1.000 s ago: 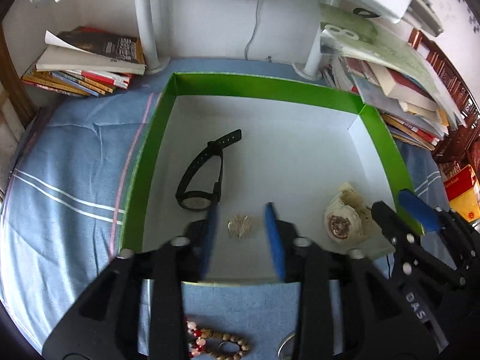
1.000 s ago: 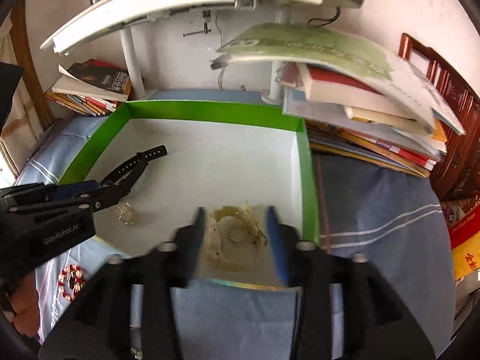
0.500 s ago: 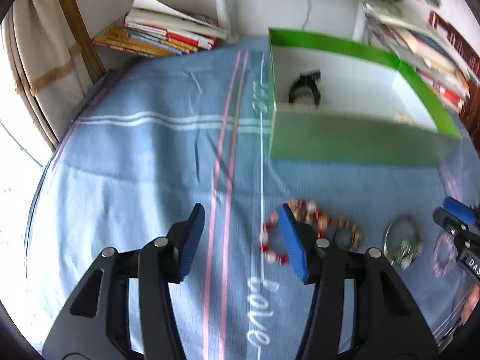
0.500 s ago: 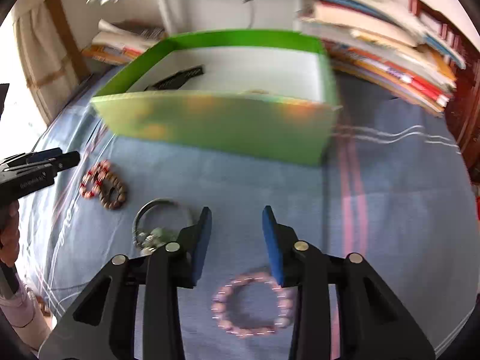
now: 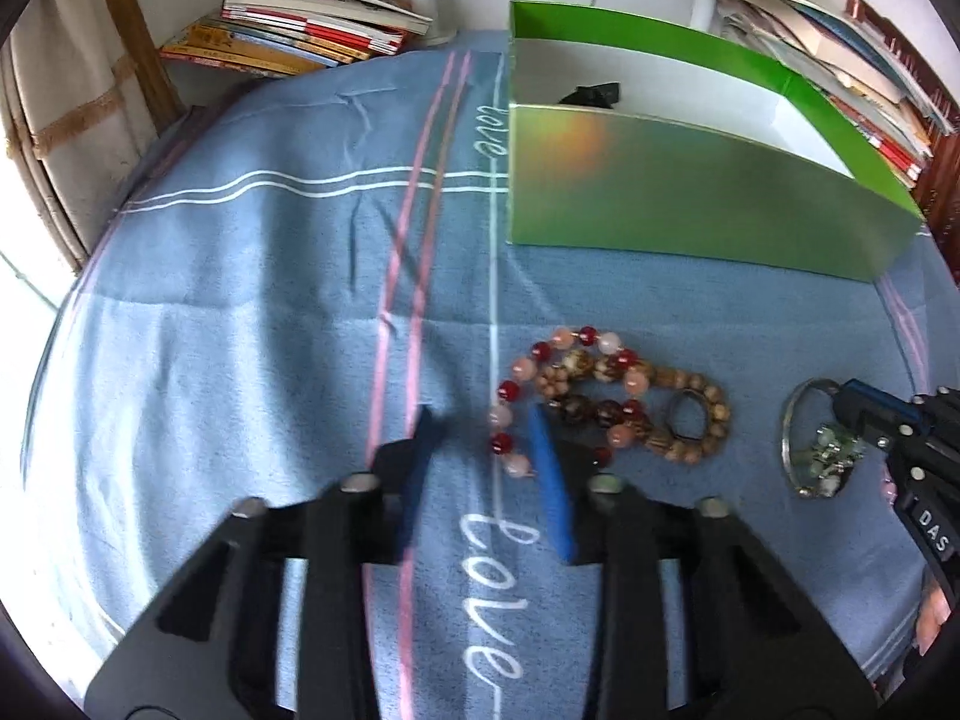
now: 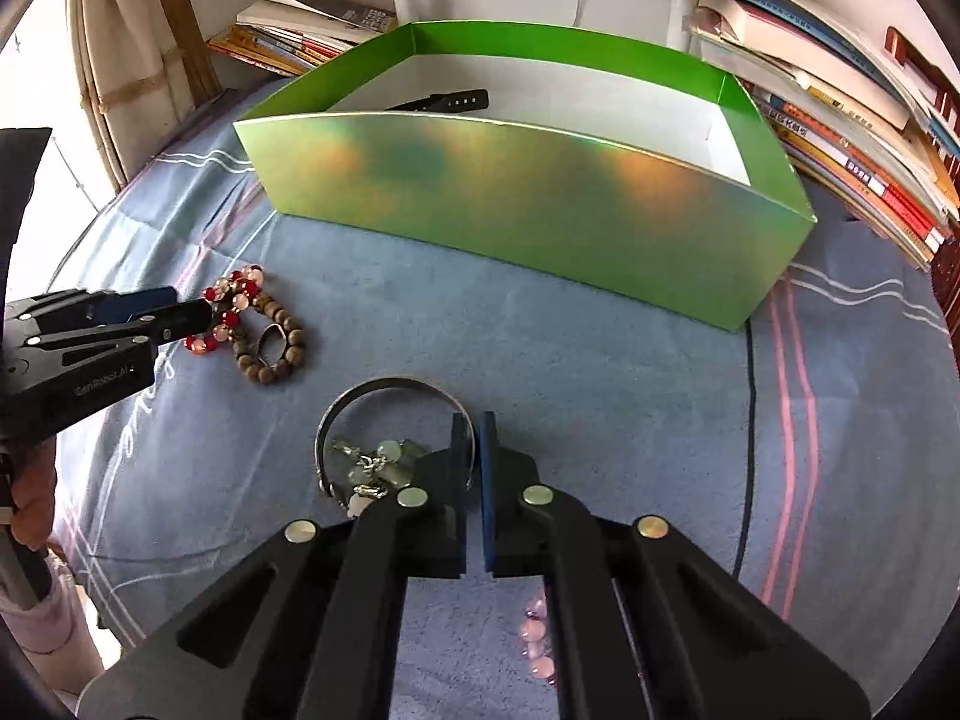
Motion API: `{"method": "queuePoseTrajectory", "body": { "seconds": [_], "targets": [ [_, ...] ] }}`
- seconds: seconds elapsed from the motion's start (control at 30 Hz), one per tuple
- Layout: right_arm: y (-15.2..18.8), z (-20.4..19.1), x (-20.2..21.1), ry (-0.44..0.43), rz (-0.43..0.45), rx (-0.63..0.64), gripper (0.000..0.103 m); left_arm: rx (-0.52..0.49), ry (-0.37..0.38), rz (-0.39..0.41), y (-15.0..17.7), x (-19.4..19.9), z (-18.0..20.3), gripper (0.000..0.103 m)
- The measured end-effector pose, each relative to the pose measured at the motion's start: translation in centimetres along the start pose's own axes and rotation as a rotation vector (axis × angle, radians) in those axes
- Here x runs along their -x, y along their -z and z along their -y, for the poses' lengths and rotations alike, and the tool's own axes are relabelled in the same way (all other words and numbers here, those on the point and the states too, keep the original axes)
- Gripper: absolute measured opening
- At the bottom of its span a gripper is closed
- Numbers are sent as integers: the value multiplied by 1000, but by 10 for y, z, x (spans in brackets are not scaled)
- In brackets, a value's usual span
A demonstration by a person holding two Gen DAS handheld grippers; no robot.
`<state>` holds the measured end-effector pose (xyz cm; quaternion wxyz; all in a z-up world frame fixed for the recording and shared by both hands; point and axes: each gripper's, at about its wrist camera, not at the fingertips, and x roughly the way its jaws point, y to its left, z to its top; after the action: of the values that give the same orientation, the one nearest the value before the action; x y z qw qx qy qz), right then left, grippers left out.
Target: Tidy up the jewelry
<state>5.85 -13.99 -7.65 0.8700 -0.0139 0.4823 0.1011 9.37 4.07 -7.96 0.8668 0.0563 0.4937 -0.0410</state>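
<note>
Both tools are down over the blue striped cloth [image 5: 240, 312] in front of the green box [image 6: 528, 228]. Right tool [image 6: 473, 426] has just been closing & its blue pads now pinch the rim of the silver bangle [image 6: 384, 387], which has green-white charms hanging inside it. Left tool [image 5: 486, 420] has just been closing too, jaws part way in w/ the red & pink bead bracelet [image 5: 528, 384] btwn them; can't tell if the pads press on it yet. That bracelet lies tangled over a brown wood-bead bracelet [image 5: 690, 414]. A pink bead bracelet [image 6: 537, 636] sits on the cloth under the right tool. A black watch [image 6: 444, 101] is already in the box.

Risks, as I see it: the thin bangle could twist out of the pinch when lifted, charms swinging. The red beads may drag the brown ones along, or roll out of the jaws since they're round.

Writing: "love" stitched in white on the cloth, "GenRobot.AI" on the left tool, "DAS" on the right
</note>
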Motion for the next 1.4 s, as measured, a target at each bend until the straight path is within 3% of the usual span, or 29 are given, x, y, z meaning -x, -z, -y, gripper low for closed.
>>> {"method": "queuePoseTrajectory", "body": {
  "seconds": [0.07,0.1,0.2,0.4,0.67,0.83,1.0,1.17,1.2,1.3,1.4],
  "targets": [
    [0,3,5,-12,9,-15,4,-5,8,0,1,1,2,10],
    [-1,5,8,-17,15,-24,4,-12,4,1,2,1,4,9],
    [-2,11,19,3,57,-44,4,-25,4,4,5,4,7,8],
    [-5,31,39,71,110,-88,4,-23,82,61,9,37,7,8],
    [1,72,17,172,53,-203,4,-126,249,126,19,77,44,8],
    [11,83,13,166,32,-243,7,-135,235,66,23,57,51,8],
    [18,74,28,172,62,-228,12,-100,172,29,26,39,39,21],
    [18,40,30,92,55,-136,12,-95,127,9,32,30,38,32],
    [18,36,31,89,53,-121,14,-98,122,8,35,31,39,33],
    [21,29,35,115,63,-96,36,-107,118,3,42,31,43,37],
    [30,40,42,132,58,-122,37,-119,105,-4,46,29,47,37]
  ]
}}
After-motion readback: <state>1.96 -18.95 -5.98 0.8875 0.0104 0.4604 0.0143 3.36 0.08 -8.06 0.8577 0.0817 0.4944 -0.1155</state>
